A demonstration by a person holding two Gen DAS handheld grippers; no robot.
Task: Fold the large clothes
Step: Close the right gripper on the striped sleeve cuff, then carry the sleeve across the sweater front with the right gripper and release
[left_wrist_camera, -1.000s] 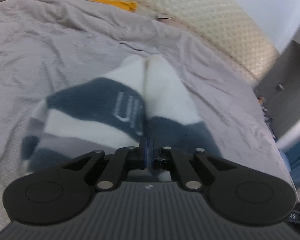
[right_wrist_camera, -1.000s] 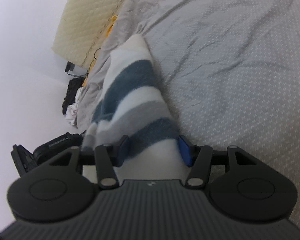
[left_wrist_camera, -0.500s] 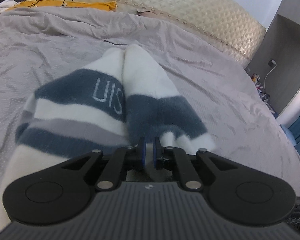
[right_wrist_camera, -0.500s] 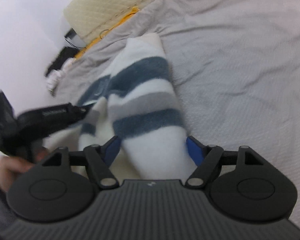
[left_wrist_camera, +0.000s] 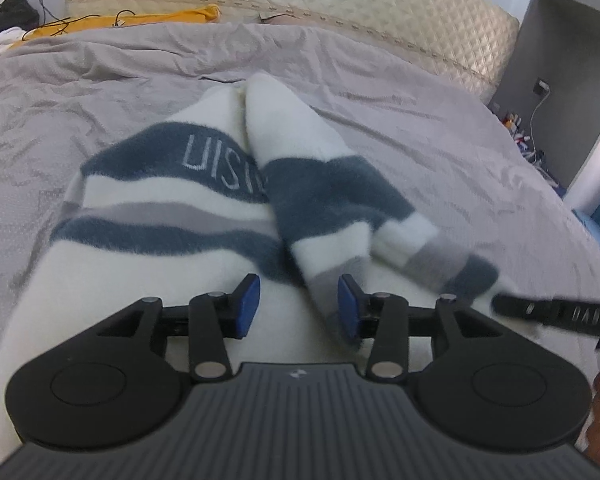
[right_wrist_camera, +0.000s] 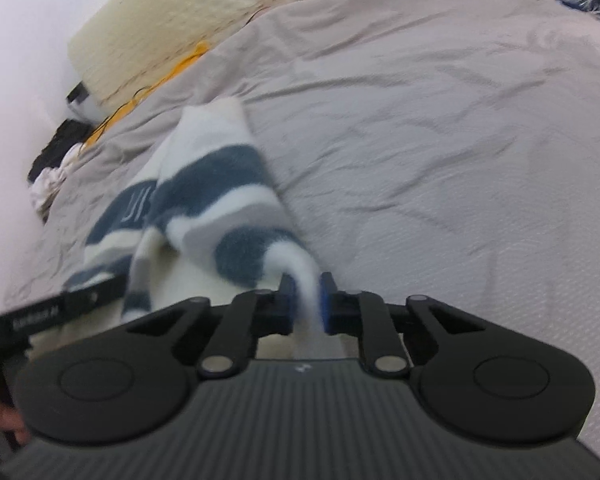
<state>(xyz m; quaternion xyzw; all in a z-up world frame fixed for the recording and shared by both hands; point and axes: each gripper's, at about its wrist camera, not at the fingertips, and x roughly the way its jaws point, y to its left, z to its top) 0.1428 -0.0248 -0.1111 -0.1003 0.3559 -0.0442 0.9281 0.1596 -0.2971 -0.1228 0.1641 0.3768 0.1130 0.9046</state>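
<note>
- Your striped fleece garment (left_wrist_camera: 172, 216), white with navy and grey bands, lies folded lengthwise on the grey bedspread (left_wrist_camera: 440, 128).
- Your left gripper (left_wrist_camera: 298, 306) has just been opening; its jaws stand apart over the fleece.
- Your right gripper (right_wrist_camera: 305, 303) has just closed, pinching a white fold.

wrinkled grey bedspread (left_wrist_camera: 380, 92) covered the bed | quilted cream headboard (left_wrist_camera: 340, 8) stood behind it | crumpled yellow cloth (left_wrist_camera: 140, 22) lay along the bed's far edge | dark grey cabinet (left_wrist_camera: 560, 80) stood beside the headboard
</note>
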